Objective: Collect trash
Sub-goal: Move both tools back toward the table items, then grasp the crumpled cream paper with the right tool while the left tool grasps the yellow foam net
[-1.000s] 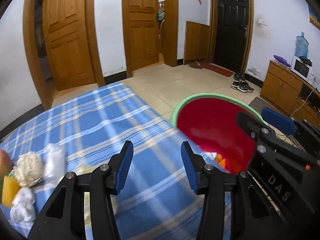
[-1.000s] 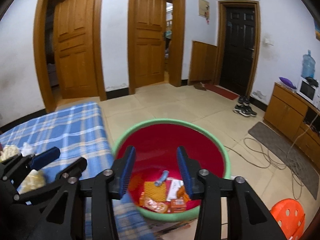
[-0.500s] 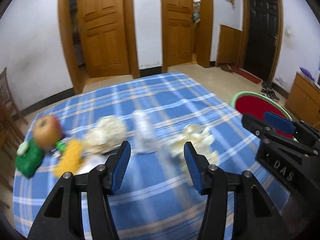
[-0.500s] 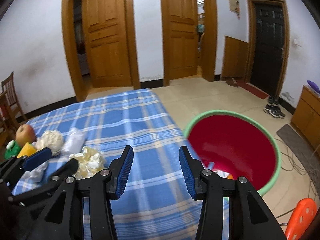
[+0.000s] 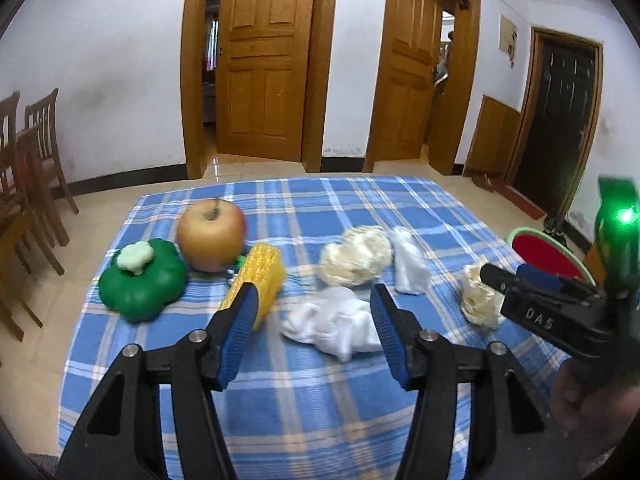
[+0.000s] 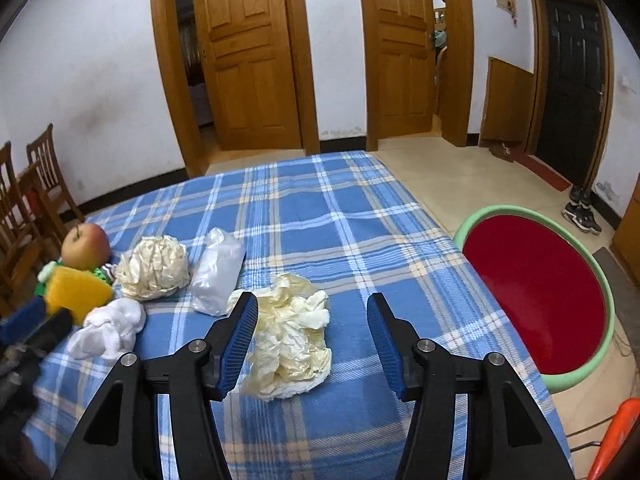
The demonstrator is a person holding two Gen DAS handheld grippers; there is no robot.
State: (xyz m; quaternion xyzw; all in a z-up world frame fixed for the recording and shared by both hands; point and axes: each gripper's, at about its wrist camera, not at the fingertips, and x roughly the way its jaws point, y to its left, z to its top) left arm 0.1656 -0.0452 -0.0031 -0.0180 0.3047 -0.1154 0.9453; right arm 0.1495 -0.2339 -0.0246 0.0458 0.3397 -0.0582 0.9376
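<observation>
Crumpled trash lies on a blue checked tablecloth point(image 5: 304, 396). My left gripper point(image 5: 312, 300) hovers over a white tissue wad point(image 5: 336, 322); its jaws are opening and the pads touch nothing. Beyond it lie a cream paper ball point(image 5: 356, 256) and a clear plastic bag point(image 5: 408, 260). My right gripper point(image 6: 312, 308) is above a crumpled cream paper point(image 6: 292, 336), jaws opening, pads clear of it. The same right gripper point(image 5: 500, 276) shows at the right of the left wrist view. A red basin with a green rim point(image 6: 540, 292) stands on the floor right of the table.
An apple point(image 5: 211, 235), a green toy pepper point(image 5: 142, 280) and a yellow corn piece point(image 5: 258, 280) sit at the table's left. Wooden chairs point(image 5: 28, 168) stand further left. An orange stool point(image 6: 616, 440) is by the basin, shoes point(image 6: 582, 212) near the black door.
Both grippers swung left from the red basin to over the table. The trash pieces now lie under them, and both pairs of jaws stand wider apart.
</observation>
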